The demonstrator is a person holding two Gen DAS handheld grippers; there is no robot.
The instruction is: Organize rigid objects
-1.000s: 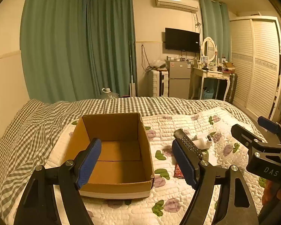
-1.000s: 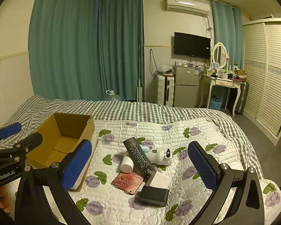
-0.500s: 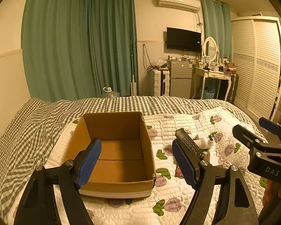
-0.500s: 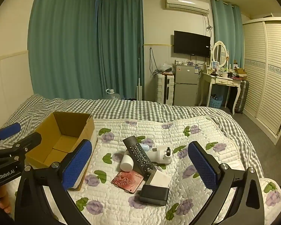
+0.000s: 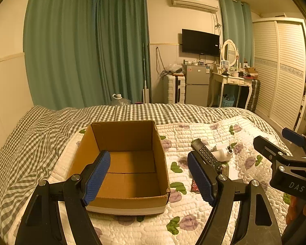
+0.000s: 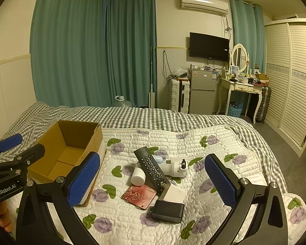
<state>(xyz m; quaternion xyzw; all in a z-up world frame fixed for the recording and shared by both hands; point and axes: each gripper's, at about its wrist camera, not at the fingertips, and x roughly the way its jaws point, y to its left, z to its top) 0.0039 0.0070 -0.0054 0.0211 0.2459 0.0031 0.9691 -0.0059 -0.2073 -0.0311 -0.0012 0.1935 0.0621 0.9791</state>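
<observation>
Holding both tools above bed, barely shifted since a second ago; nothing picked, task not started. Left gripper (image 5: 146, 175) jaws spread, empty, over cardboard box (image 5: 124, 140). Right gripper (image 6: 153, 179) jaws spread, empty, over pile right of box: hard black remote (image 6: 151, 166), white plastic cylinder (image 6: 138, 177), glossy floral card (image 6: 139, 196), matte black case (image 6: 168, 211). Soft quilt (image 6: 193, 143) underneath.

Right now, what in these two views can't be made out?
- Left wrist view: the item pile beside the remote is mostly hidden behind the left gripper finger.
- Right wrist view: the cardboard box near floor is cut off by the right gripper finger.
- Pink card print: too small.
</observation>
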